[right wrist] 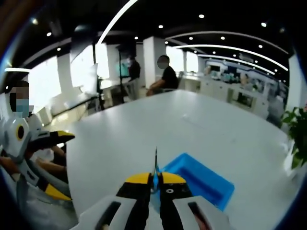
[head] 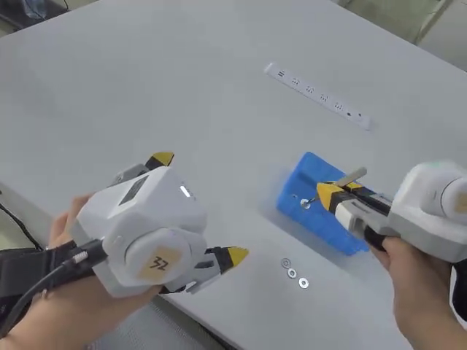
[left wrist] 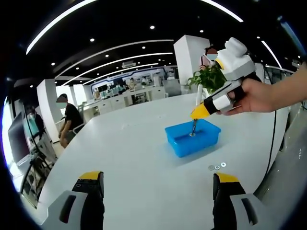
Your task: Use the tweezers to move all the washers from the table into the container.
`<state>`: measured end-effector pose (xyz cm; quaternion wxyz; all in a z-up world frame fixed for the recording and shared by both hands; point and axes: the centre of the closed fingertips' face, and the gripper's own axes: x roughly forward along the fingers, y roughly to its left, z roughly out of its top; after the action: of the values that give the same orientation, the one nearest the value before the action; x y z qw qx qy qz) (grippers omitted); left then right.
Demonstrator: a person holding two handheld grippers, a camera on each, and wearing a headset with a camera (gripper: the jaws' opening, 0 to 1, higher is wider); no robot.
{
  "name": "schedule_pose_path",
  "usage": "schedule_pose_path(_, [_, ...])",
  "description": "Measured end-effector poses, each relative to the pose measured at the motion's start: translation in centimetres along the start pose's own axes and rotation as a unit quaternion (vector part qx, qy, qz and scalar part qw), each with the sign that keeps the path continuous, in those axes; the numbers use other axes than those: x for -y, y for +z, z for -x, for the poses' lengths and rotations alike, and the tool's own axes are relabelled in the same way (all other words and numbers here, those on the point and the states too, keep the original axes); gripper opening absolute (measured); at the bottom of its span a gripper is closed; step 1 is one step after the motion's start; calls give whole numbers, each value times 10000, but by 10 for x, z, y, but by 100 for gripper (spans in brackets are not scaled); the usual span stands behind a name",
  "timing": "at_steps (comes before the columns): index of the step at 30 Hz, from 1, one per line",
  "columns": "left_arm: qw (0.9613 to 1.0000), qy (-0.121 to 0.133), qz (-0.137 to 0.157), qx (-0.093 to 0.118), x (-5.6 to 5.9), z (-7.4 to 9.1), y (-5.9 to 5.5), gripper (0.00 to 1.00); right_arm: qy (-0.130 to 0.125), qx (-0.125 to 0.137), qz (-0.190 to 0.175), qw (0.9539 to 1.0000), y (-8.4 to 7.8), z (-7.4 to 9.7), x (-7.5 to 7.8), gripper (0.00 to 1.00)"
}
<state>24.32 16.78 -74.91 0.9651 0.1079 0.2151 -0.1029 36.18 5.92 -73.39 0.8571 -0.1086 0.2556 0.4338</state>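
My right gripper (head: pixel 332 193) is shut on the metal tweezers (head: pixel 350 179), whose tip points down into the blue container (head: pixel 295 182). I cannot tell whether the tip holds a washer. Three washers (head: pixel 293 273) lie in a short row on the table just in front of the container. My left gripper (head: pixel 199 206) hovers open with nothing between its jaws, off to the container's left. In the left gripper view the left gripper (left wrist: pixel 158 181) faces the container (left wrist: pixel 199 143), the right gripper (left wrist: pixel 204 111), the tweezers (left wrist: pixel 194 127) and the washers (left wrist: pixel 217 167). In the right gripper view the right gripper (right wrist: pixel 156 179) clamps the tweezers (right wrist: pixel 155 160) above the container (right wrist: pixel 201 182).
A white power strip (head: pixel 317 95) lies on the grey table beyond the container. The table's near edge (head: pixel 219 337) runs just below the washers. A potted plant (left wrist: pixel 211 76) stands behind the right gripper. People sit at desks far off.
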Motion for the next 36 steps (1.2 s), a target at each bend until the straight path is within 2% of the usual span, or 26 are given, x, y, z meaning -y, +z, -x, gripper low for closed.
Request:
schedule_pose_path(4, [10000,-12,-22,-29,1,-1,-1,97,-179,54,46,9998,2,-6,12,3])
schedule_pose_path(8, [10000,-11,-71,-49,1,-1,-1,96,-289,-54,66,9995,-7,-15,26,3])
schedule_pose_path(12, [9999,-12,-85,-73,2,-1,-2,96,-343,-182,30,9992,-17,-25,33,3])
schedule_pose_path(21, [9998,-71,-143,-88,5,-1,-3,96,-264,-405,-16,9988,-36,-53,37,3])
schedule_pose_path(26, [9998,-33,-133,-149,4,-2,-5,96,-212,-503,-146,9984,-42,-59,38,3])
schedule_pose_path(27, [9998,-25,-131,-168,3,-2,-6,96,-203,-518,-127,9984,-44,-65,40,3])
schedule_pose_path(36, [9993,-21,-219,-310,4,-4,-11,96,-171,-641,-62,9978,-52,-68,36,3])
